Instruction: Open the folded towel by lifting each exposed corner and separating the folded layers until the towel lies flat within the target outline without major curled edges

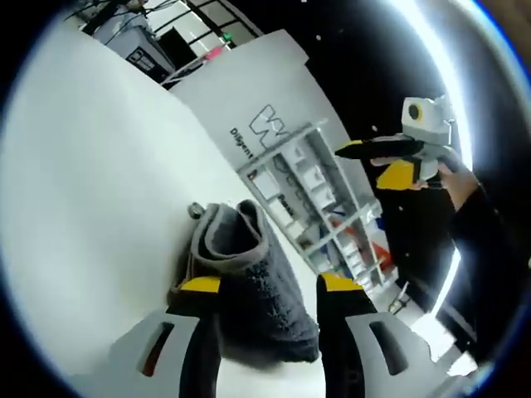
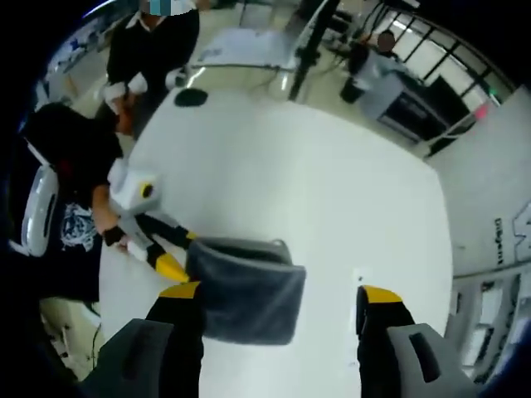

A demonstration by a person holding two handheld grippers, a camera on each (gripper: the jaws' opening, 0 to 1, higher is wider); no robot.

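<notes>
A folded grey towel (image 1: 253,286) fills the gap between the yellow-tipped jaws of my left gripper (image 1: 270,283), which is shut on it. Its bunched edge and a small loop tag point away from the camera, over the white table (image 1: 99,207). In the right gripper view the same towel (image 2: 249,290) is a thick rectangle above the table (image 2: 332,182), pinched at its left edge by the left gripper (image 2: 187,253). My right gripper (image 2: 278,292) stands wide open, its left jaw beside the towel's lower left corner. From the left gripper view, the right gripper (image 1: 361,164) hovers off to the right in a hand.
A white lettered panel (image 1: 257,91) and a shelf unit (image 1: 328,207) stand past the table. A dark round object (image 2: 191,97) lies at the table's far end. A person in dark clothes (image 2: 153,46) stands there, and another (image 2: 377,46) farther back.
</notes>
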